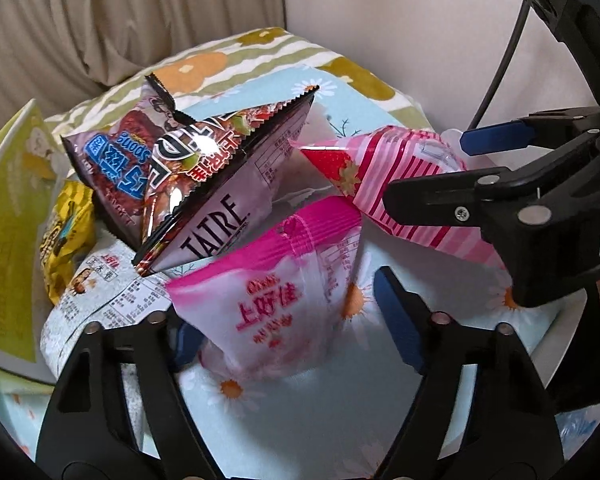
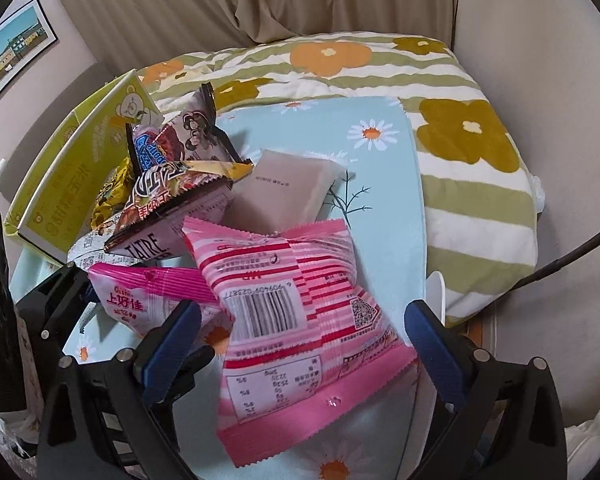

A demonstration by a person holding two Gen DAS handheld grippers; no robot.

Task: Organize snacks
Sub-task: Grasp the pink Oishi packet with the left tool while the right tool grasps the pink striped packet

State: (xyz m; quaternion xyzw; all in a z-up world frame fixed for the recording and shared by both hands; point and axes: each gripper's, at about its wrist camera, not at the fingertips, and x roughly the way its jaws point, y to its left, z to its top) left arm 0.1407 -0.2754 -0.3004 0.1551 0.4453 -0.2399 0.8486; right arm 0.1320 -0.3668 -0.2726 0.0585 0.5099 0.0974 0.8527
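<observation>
A magenta Oishi bag [image 1: 284,304] lies on the light blue daisy sheet [image 1: 300,420]. My left gripper [image 1: 288,312] straddles it, open; a strip of sheet shows between its right pad [image 1: 396,320] and the bag. A pink-and-white striped bag [image 2: 300,320] rests partly on the Oishi bag [image 2: 140,300]. Around the striped bag stands my right gripper [image 2: 304,312], also open, with a gap at its left pad [image 2: 172,340]. In the left wrist view the right gripper [image 1: 426,168] comes in from the right over the striped bag [image 1: 380,160].
Behind the two bags lies a heap of snacks: a dark TATRE bag [image 1: 220,184], a purple bag [image 1: 116,160], a yellow bag [image 1: 64,240] and a beige flat packet [image 2: 288,188]. A yellow-green box [image 2: 60,184] stands at the left. A flowered blanket [image 2: 480,200] lies behind.
</observation>
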